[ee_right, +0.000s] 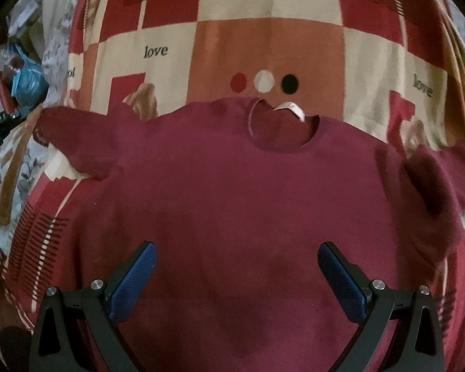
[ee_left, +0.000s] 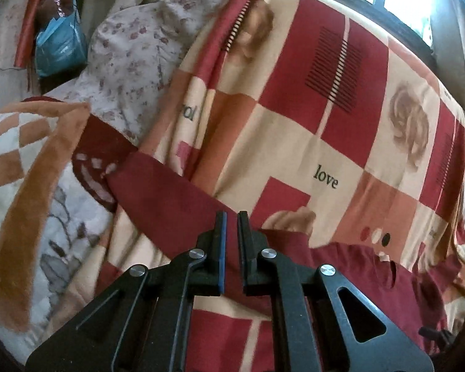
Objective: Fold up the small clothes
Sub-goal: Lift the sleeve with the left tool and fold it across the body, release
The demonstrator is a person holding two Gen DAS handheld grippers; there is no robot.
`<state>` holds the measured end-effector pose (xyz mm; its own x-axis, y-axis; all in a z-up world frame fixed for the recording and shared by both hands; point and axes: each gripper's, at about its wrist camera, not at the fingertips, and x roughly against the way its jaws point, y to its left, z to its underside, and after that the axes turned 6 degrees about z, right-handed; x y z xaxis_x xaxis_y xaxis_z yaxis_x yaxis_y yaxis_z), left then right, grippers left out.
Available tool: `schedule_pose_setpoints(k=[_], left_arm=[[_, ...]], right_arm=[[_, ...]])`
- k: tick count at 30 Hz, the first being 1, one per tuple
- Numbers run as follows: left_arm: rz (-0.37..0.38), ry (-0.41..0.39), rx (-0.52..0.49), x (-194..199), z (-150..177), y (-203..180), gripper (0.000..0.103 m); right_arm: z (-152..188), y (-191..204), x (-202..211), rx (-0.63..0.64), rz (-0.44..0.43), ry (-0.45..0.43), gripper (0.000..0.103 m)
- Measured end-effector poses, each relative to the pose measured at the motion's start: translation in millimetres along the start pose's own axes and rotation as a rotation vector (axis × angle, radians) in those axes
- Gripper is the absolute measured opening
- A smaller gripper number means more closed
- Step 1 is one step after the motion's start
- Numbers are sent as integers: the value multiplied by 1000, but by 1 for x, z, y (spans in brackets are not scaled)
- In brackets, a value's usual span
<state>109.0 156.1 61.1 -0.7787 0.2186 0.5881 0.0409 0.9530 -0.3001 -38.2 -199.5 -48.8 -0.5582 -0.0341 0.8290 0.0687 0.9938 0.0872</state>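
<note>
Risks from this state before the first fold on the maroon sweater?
1. The left gripper has its fingers nearly together over the sleeve end of the maroon sweater; it may pinch the patterned bedcover underneath along with it.
2. The right sleeve lies bunched, so a fold could trap creases.
3. The right gripper is open above the body, holding nothing; pulling the sleeve alone could drag the sweater askew.

One sweater (ee_right: 232, 192), one bedsheet (ee_right: 263, 43), two grippers (ee_left: 232, 217) (ee_right: 237, 248), one blanket (ee_left: 24, 161), one floral pillow (ee_left: 130, 62), one blue bag (ee_left: 59, 46).
</note>
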Motion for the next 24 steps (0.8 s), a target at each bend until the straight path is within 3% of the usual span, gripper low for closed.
schedule_pose_setpoints(k=[4,8,15,19,24], left_arm=[[-12,47,118,-15,12,19,9],[-66,70,257,-38,29,58,40],[-103,117,421,-104,33,111,40],[-86,124,486,-132,28,127,59],[-43,100,553,-140,24,137,57]], right_arm=[[1,-4,6,6,6,-11,103],[1,-7,-2,-2,-6,14,103],[3,2,-27,25,-17,76,103],[0,6,-36,59,4,79,103],[-5,5,-42,60,3,78,103]])
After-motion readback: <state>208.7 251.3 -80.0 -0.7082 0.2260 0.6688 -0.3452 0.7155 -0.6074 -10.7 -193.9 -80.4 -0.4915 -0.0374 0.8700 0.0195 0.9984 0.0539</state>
